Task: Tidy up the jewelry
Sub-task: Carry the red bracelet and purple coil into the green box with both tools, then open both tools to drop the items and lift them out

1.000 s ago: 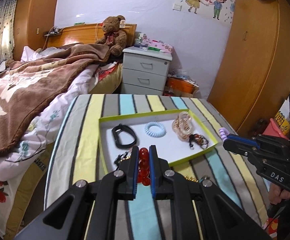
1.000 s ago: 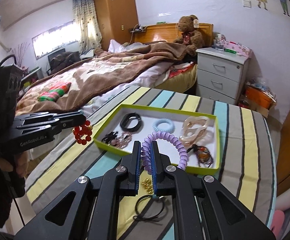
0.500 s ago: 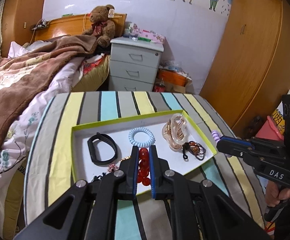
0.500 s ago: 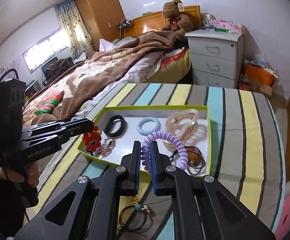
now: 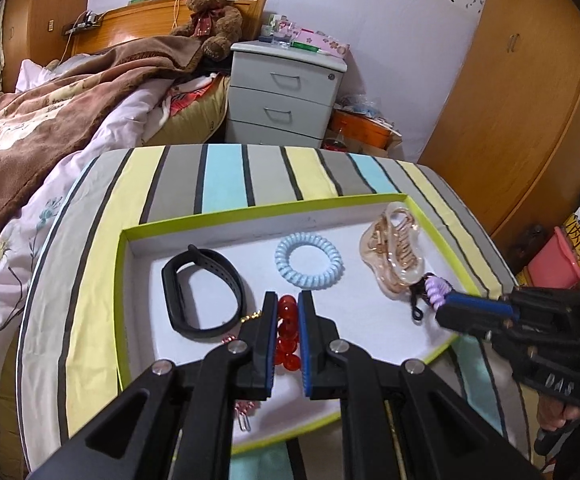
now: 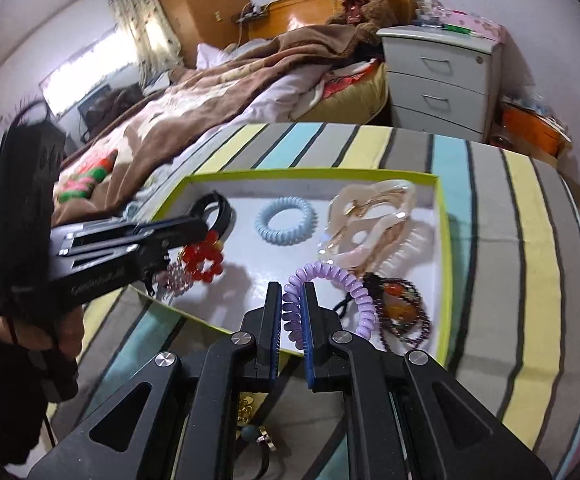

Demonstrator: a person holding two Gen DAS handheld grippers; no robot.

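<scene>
Here the left gripper [image 5: 288, 304] has its fingers clamped on a red bead bracelet [image 5: 287, 334], held over the near-left part of the green-rimmed tray [image 5: 250, 210]. The right gripper [image 6: 289, 294] is pinched on a purple spiral hair tie [image 6: 332, 280], which loops out over the tray's near right side. Inside the tray, a black wristband [image 5: 202, 288] lies at the left, a light blue spiral hair tie [image 5: 309, 266] sits in the middle toward the far wall, and a translucent beige hair claw [image 5: 394, 258] rests at the right. Near the claw, a dark beaded bracelet with amber stones [image 6: 400, 310] lies just beside the purple tie. The tray rests on a striped tablecloth [image 5: 226, 176]; close to the right gripper, outside the tray, a ring [image 6: 264, 438] lies on the cloth.
</scene>
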